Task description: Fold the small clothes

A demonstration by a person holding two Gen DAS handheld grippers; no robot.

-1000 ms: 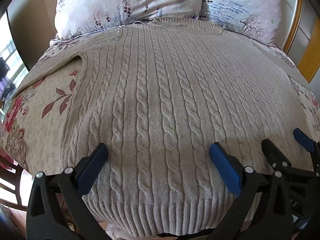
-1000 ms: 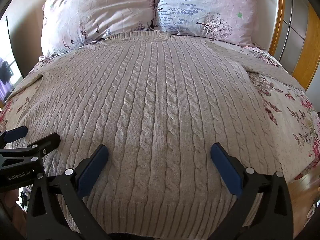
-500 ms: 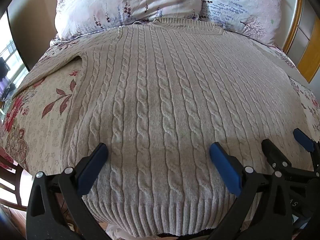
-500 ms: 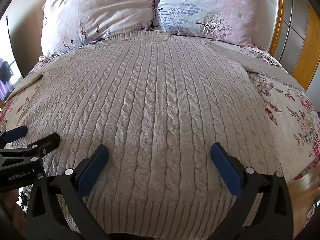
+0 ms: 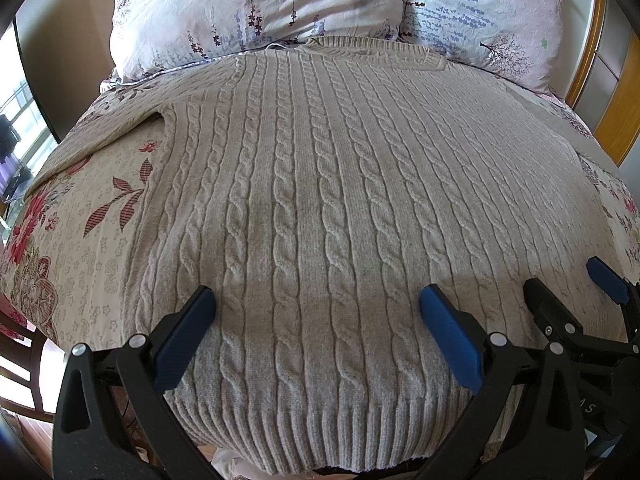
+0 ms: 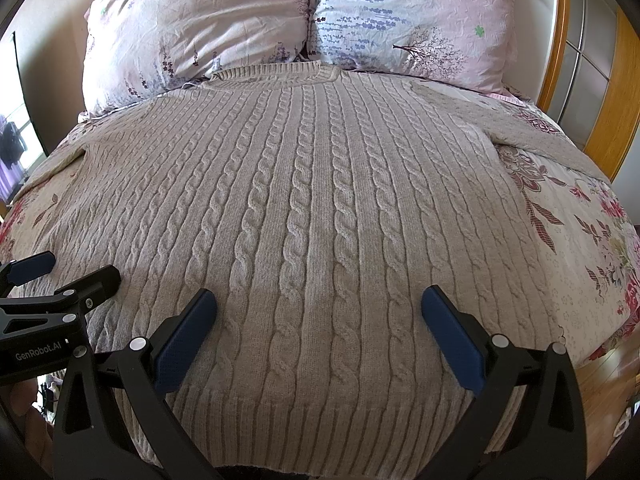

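A beige cable-knit sweater [image 5: 316,184] [image 6: 312,200] lies flat and spread out on the bed, collar toward the pillows, ribbed hem nearest me. Its sleeves run out to both sides. My left gripper [image 5: 316,300] hovers open over the hem's left half, nothing between its blue pads. My right gripper [image 6: 318,300] hovers open over the hem's right half, also holding nothing. In the left wrist view the right gripper [image 5: 572,284] shows at the right edge. In the right wrist view the left gripper [image 6: 68,272] shows at the left edge.
Two floral pillows [image 5: 256,12] [image 6: 412,20] lean at the head of the bed. The floral bedspread [image 5: 80,220] [image 6: 580,240] shows on either side of the sweater. A wooden headboard and cabinet [image 6: 600,92] stand at the right; a wooden chair [image 5: 20,356] is by the bed's left edge.
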